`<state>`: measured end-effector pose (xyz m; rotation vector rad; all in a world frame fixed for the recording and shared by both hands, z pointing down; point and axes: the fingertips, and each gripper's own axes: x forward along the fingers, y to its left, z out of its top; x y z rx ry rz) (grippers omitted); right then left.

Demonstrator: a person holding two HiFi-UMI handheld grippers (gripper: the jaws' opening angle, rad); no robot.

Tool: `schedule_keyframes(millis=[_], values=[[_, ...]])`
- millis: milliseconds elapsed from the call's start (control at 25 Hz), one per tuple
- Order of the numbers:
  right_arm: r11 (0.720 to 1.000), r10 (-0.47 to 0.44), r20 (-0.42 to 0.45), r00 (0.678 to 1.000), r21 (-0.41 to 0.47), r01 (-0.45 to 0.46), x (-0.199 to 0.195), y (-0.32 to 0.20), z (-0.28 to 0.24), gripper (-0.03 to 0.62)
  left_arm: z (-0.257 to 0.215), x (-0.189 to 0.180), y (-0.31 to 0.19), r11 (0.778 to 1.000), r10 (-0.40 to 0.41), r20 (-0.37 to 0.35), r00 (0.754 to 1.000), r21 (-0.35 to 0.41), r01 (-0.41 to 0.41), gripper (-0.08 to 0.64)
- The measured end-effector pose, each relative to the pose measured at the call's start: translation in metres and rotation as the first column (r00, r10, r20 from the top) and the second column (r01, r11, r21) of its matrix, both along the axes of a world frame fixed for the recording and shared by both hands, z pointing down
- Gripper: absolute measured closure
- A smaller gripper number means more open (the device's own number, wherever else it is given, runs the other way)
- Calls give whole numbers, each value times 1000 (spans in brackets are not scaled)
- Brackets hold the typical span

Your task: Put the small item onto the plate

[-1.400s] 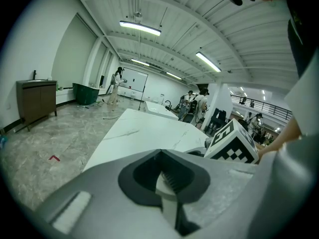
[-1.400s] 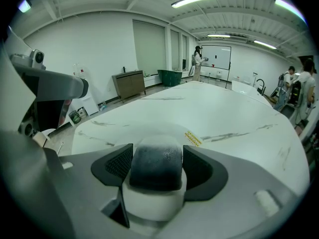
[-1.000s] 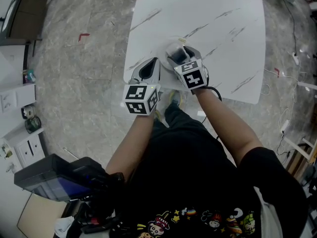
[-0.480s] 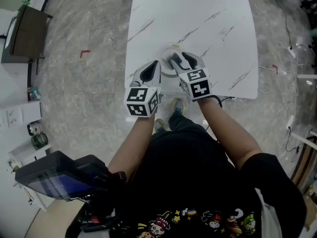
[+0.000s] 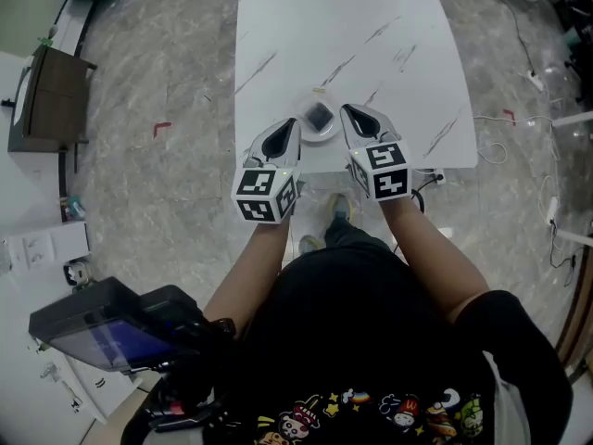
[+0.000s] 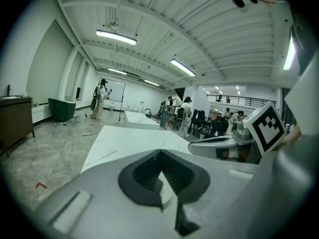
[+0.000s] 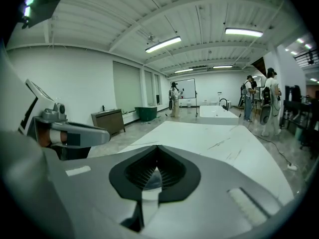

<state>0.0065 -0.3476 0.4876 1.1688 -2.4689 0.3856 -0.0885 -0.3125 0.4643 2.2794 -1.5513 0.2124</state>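
The head camera is looking steeply down on the marble table (image 5: pixel 371 54). Both gripper cameras are skimming low across its top.

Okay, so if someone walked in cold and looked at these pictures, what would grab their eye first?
Probably the black-and-white marker cubes on the two grippers, in the middle of the head view. The left gripper and right gripper are at the near edge of the white marble table, both with jaws together and nothing held. Between their tips sits a small plate with a small dark item lying on it.
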Motion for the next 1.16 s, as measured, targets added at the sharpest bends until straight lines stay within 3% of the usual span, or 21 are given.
schedule_keyframes(millis=[200,400,720,1160], values=[[1000,0,11,1000,28,0,17,29,-19,574,-21,4,14,999,16,12,1000,47,-17,558],[996,57,64,996,69,-62,36,39,-44,575,-42,-3,19,994,13,21,1000,112,-16,559],[980,44,73,996,190,-57,36,55,-95,575,-85,-22,46,975,-21,24,999,222,15,560],[975,43,74,996,213,-58,34,70,-104,574,-99,-36,63,965,-60,26,998,257,51,560]])
